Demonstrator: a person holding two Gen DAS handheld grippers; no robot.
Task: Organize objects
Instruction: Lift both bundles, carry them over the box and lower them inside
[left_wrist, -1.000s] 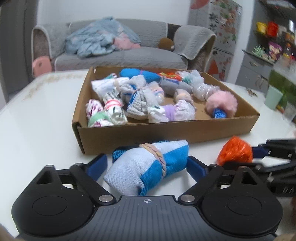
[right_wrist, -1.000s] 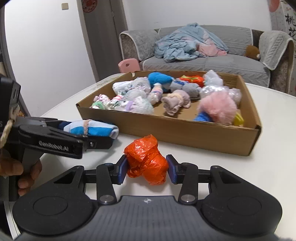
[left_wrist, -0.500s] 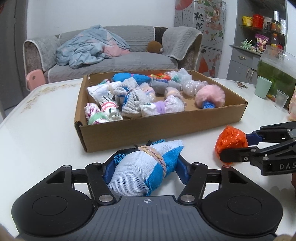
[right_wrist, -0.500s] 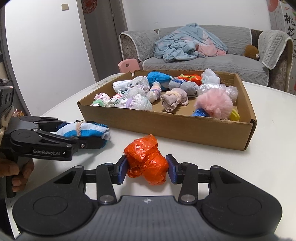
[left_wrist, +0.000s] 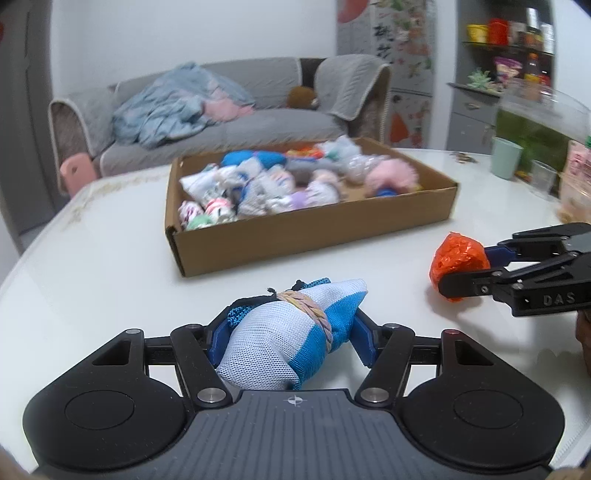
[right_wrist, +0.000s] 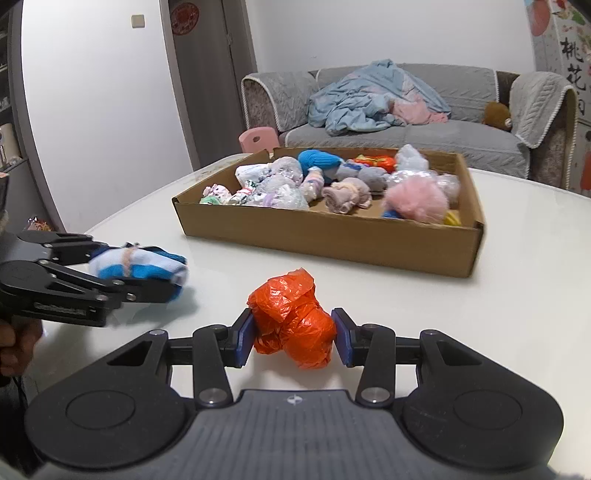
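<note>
Left gripper (left_wrist: 291, 334): blue pads pinch a knitted blue-and-white sock bundle (left_wrist: 291, 332) bound with braided cord, in front of the cardboard box (left_wrist: 310, 236).
Right gripper (right_wrist: 293, 338): pads clamp a crinkled orange plastic ball (right_wrist: 291, 325), also before the box.
Box: shallow, rectangular, heaped with soft rolled bundles (right_wrist: 332, 184).

Left wrist view: box contents (left_wrist: 266, 188) motion-blurred, individual bundles unreadable. Right tool (left_wrist: 466, 271) body cut by frame edge, near finger covers part of the orange bag (left_wrist: 456, 256). Right wrist view: left tool (right_wrist: 173, 273) blurred, label illegible.
</note>
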